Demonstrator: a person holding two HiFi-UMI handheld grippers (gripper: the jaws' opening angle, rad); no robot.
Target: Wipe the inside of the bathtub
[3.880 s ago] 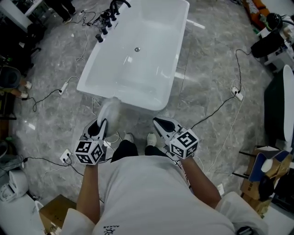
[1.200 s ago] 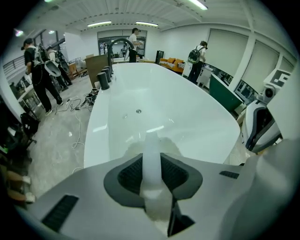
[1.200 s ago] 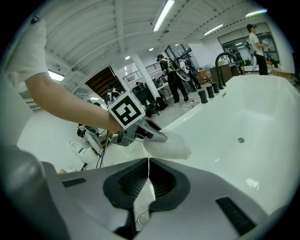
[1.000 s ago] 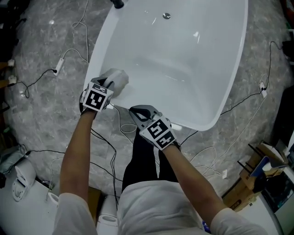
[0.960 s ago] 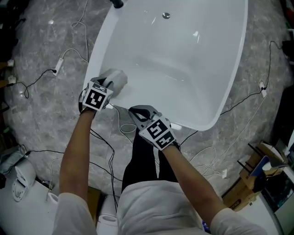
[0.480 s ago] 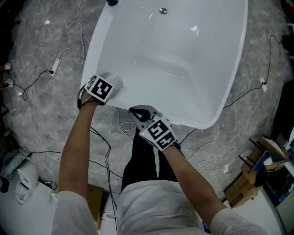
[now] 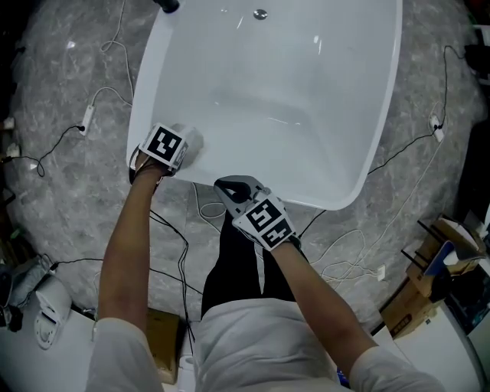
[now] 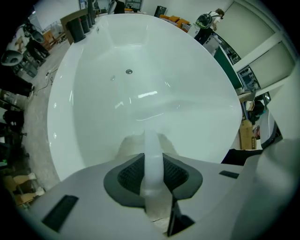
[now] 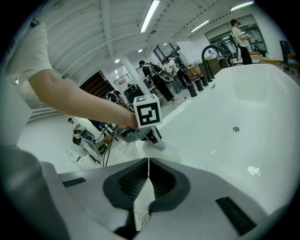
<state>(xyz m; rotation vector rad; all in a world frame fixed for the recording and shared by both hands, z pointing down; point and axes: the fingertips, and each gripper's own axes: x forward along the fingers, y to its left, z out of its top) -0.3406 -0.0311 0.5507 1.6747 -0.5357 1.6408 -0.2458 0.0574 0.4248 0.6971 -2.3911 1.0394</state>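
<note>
Stretching away from the person lay the white bathtub point(image 7: 383, 115), its long axis running from the rounded near end up to the drain point(image 7: 260, 14) at the far end. At the near-left rim sat the left gripper point(image 7: 182, 145), jaws clamped on a pale cloth point(image 8: 152, 161) whose loose end pointed forward into the basin, toward that drain. That was the arm nearer the work. The right gripper point(image 7: 233, 187) hung just outside the near rim, jaws pressed together on nothing. By the look of it, the wipe would run forward and down the inner wall.
</note>
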